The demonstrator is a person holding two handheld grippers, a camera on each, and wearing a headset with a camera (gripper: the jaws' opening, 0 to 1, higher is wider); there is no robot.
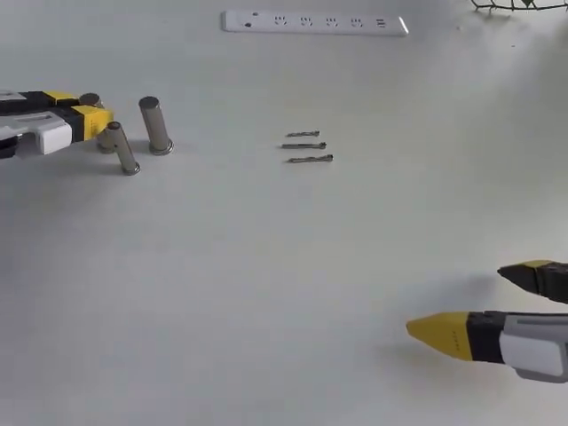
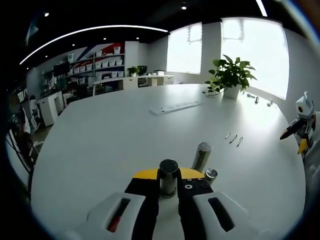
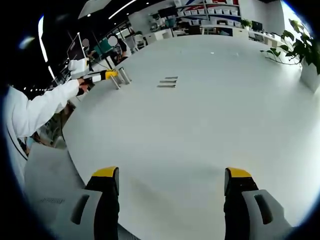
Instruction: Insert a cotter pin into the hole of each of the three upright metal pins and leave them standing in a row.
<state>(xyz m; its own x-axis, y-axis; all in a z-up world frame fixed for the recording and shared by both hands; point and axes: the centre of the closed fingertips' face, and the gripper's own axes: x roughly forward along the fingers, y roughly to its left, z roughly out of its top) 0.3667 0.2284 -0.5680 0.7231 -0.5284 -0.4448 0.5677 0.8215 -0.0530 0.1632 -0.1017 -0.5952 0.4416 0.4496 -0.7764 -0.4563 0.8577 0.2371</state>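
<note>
The left gripper [image 1: 93, 108] came in from the left edge of the white table [image 1: 266, 284], its body cut off there. Its yellow-tipped jaws were closed on the first metal pin [image 1: 89, 99]. From above, little more than that pin's round top could be seen, as the jaws hid the shaft. In the left gripper view the same pin [image 2: 168, 176] stood upright, pinched between the two jaws of the left gripper [image 2: 168, 184].

The second metal pin [image 1: 155, 125] stood upright just beyond the jaw tips, apart from them. The third metal pin [image 1: 121, 147] stood just beside the nearer jaw. It looked to lean, but I could not tell whether it was truly tilted or touching the jaw. In the left gripper view its lower part was hidden behind the jaw [image 2: 211, 174].

The three cotter pins [image 1: 305, 146] lay flat in a short stack of parallel lines near the middle of the table, well apart from the metal pins. They were too small to make out their eyes or legs.

The right gripper [image 1: 466, 302] hovered at the lower right, well away from everything, with its jaws spread wide and its body cut off by the frame. In its own view the right gripper [image 3: 171, 175] showed bare table between its tips, and a white sleeve [image 3: 40, 110] reached toward the far metal pins. A white power strip [image 1: 315, 22] lay along the far edge.
</note>
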